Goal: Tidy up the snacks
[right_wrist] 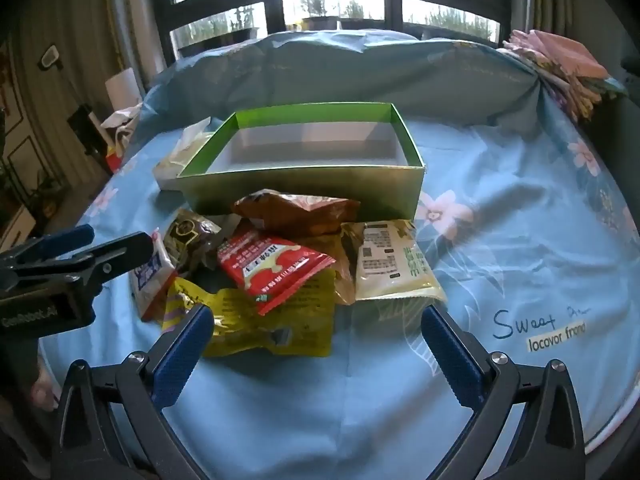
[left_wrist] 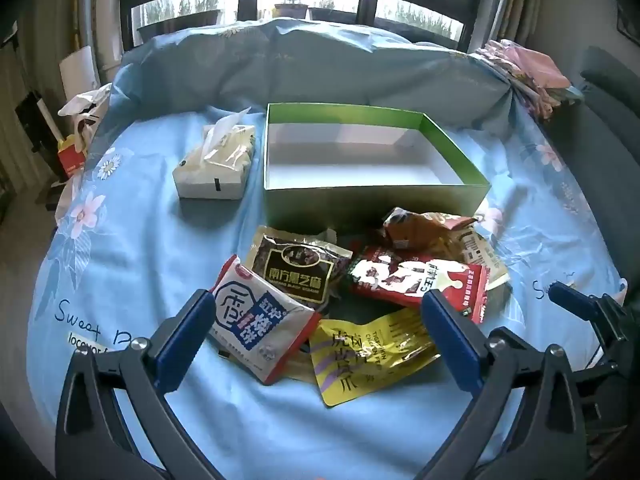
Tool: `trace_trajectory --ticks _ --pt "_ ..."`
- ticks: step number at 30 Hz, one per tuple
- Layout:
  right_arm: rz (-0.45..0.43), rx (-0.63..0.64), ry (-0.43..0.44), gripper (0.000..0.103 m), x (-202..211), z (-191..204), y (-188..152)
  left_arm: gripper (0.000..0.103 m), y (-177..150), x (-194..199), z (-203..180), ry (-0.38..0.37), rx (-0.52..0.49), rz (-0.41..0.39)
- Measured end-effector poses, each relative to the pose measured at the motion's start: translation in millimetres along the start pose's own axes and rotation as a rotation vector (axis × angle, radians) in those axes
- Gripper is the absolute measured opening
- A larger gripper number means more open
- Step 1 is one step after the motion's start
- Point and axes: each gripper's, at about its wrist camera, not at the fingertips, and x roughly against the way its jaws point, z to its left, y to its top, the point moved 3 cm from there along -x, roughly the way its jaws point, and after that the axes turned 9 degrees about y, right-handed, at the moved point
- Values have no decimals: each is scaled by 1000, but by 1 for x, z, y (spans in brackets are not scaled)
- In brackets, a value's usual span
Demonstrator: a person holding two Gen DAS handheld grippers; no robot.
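Snack packets [left_wrist: 360,292], loose pile on blue floral cloth [left_wrist: 132,240], just in front of empty green box [left_wrist: 376,196]; tissue pack [left_wrist: 216,164] left of box. Left gripper [left_wrist: 316,304] and right gripper [right_wrist: 316,320]: jaws spread wide, holding nothing, above pile.
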Motion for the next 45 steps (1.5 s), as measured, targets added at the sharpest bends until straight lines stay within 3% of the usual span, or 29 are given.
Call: trace_trajectory --ticks 7,12,45 --pt "3 -18 -3 103 -3 1 2 103 -4 -4 12 -52 38 17" --pt "-13 -18 26 103 0 -2 3 103 -1 -7 2 -20 13 27" --pt "-8 11 41 103 -6 8 8 103 -4 -12 2 -11 6 31"
